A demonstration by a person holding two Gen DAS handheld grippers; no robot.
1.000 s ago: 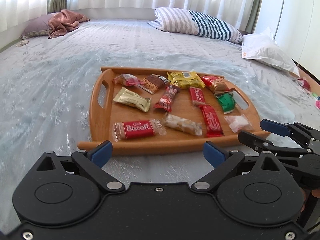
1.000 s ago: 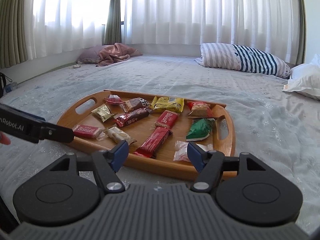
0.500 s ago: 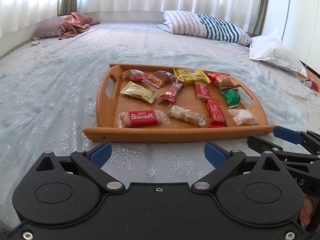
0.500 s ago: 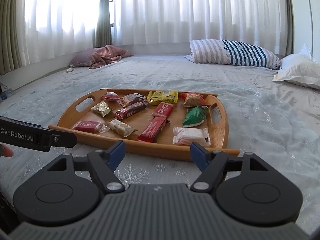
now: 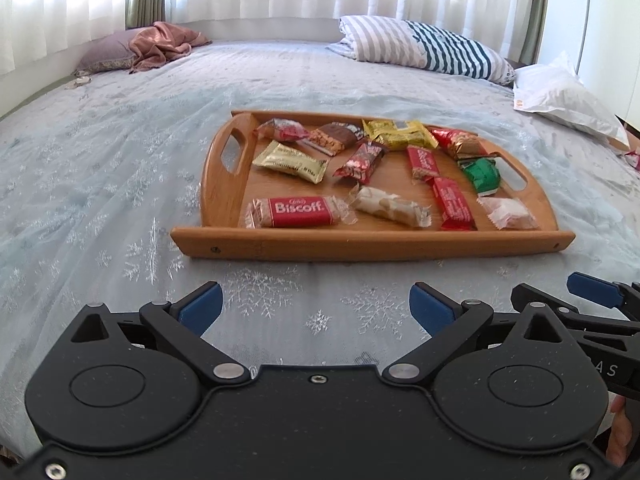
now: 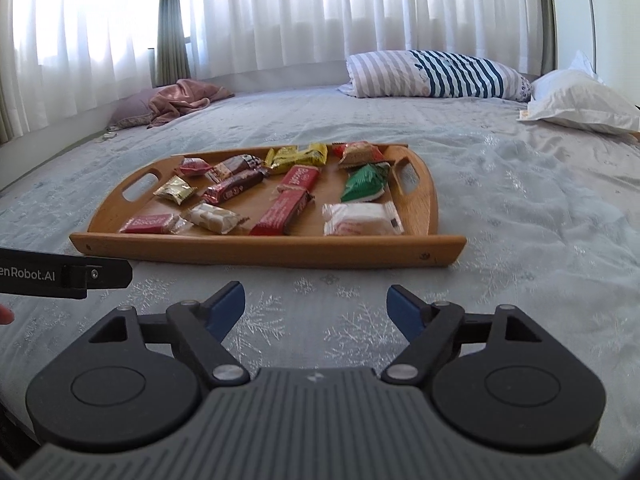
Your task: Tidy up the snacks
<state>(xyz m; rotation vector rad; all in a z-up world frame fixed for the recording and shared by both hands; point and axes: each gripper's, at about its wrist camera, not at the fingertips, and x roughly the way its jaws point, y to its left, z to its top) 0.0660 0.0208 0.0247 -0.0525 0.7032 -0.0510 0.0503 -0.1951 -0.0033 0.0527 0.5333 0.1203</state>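
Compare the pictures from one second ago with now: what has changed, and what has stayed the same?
Both grippers drew back from the wooden tray toward the camera side. The right gripper is opening its jaws, nothing between them. The left gripper stayed open and empty. The snacks, such as the Biscoff pack, kept their places.

My view runs across a wide bed (image 5: 120,152) in snowflake-patterned cover; beyond it white curtains (image 6: 300,16) glow with daylight, a striped pillow (image 6: 436,74) and pink blanket (image 6: 180,98) at its far edge.
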